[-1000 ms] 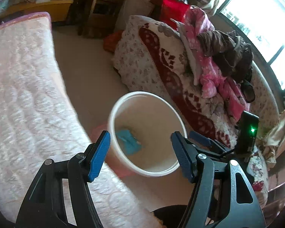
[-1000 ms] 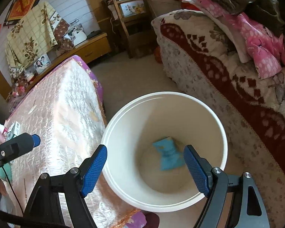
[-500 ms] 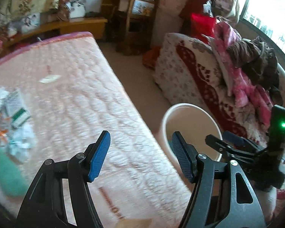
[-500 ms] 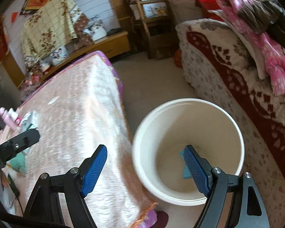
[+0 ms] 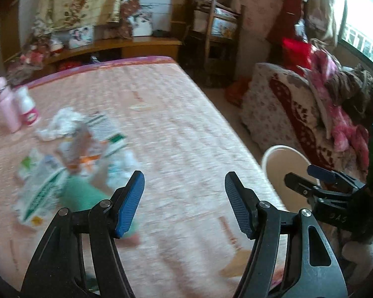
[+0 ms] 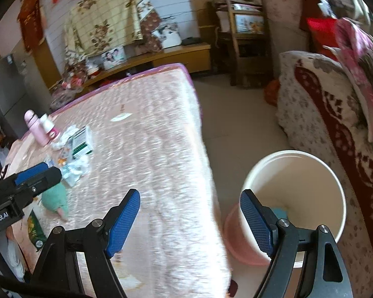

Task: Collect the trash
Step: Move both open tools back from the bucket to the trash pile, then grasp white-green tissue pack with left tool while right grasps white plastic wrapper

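A pile of trash (image 5: 69,144) lies on the pink quilted bed: crumpled white tissue, wrappers, a green-striped box and a green crumpled piece (image 5: 79,196). The pile also shows in the right wrist view (image 6: 74,149). A cream bin (image 6: 296,198) stands on the floor beside the bed and holds a blue wrapper (image 6: 279,213). The bin's rim shows in the left wrist view (image 5: 283,166). My left gripper (image 5: 184,203) is open and empty above the bed, right of the pile. My right gripper (image 6: 190,221) is open and empty between the bed edge and the bin.
Two pink and white bottles (image 5: 15,109) stand at the bed's far left. A green snack packet (image 6: 36,228) lies near the bed's front left. A sofa with a floral and red cover (image 6: 330,124) and heaped clothes stands right of the bin. A wooden cabinet and shelf line the far wall.
Both grippers have swung left, away from the bin and toward the bed. The trash pile has come into the left wrist view. Both stay open and empty.
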Demonstrator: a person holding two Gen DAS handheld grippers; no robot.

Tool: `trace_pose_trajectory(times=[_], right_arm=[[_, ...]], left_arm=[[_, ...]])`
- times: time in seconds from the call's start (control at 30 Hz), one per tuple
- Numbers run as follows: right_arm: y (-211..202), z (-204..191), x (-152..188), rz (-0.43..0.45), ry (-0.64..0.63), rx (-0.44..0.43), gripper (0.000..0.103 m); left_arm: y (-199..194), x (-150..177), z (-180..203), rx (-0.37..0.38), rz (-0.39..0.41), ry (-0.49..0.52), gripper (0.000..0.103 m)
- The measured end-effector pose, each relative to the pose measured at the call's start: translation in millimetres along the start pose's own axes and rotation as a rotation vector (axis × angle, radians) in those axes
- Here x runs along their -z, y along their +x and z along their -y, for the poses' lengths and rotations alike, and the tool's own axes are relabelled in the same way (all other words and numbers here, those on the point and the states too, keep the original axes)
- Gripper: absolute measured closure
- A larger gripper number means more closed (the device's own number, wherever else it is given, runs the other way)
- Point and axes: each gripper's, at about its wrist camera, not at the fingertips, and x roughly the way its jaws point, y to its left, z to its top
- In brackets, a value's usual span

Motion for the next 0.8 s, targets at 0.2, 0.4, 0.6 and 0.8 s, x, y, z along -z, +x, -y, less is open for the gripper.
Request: trace_pose_trajectory(times=[0.2,0.4,0.6,0.8], right_arm=[[9.9,-42.7,-1.4,-0.022,-0.04,-0.062,0.022],[23.6,-88.7,1.1,-0.053,-0.103,-0.113,0.022],[36.7,-124.5,4.4,-0.087,-0.142,-0.167,0.022],[52.5,-153.3,4.3,-0.114,-0.175,-0.196,0.022]], left_arm=[[-16.9,10.5,-53.8,-0.07,0.003,-0.051,0.037],[-31.2,21.9,-99.1,-0.131,0.007,-0.099,0.037],[-43.3,31.4,-139.2,-0.157,0.003,-0.145,0.037],[-52.6,41.1,-187.5,-0.179,-0.009,-0.224,0.037]])
